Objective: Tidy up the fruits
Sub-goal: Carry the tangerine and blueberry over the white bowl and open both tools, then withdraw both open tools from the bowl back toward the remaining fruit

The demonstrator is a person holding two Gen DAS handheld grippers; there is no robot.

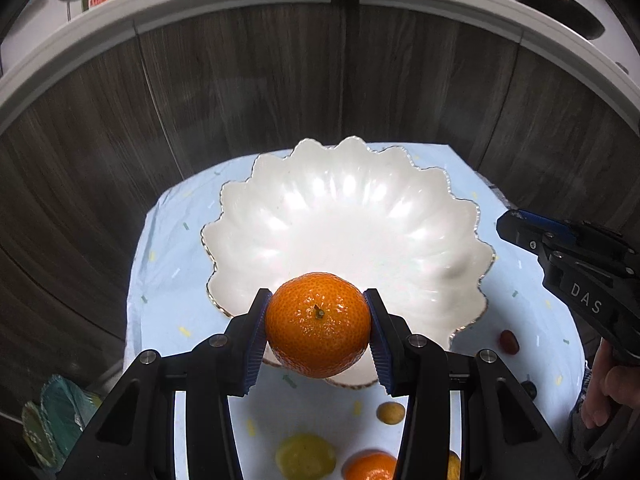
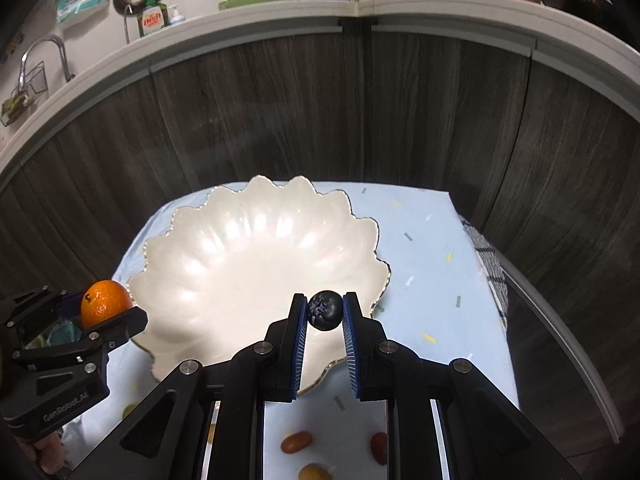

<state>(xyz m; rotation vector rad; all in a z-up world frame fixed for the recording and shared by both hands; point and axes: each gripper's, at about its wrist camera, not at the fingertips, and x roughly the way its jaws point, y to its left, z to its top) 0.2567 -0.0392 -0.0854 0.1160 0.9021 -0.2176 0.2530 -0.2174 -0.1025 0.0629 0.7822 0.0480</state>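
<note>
Speckled blue tablecloth (image 1: 168, 280) before dark cabinets (image 1: 240, 92)

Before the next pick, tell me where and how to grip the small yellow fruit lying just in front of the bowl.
Take the small yellow fruit across its short middle, coming from straight above. It lies flat on the cloth with its long axis sideways and bare cloth all around, so a tool should straddle it without touching the bowl.
</note>
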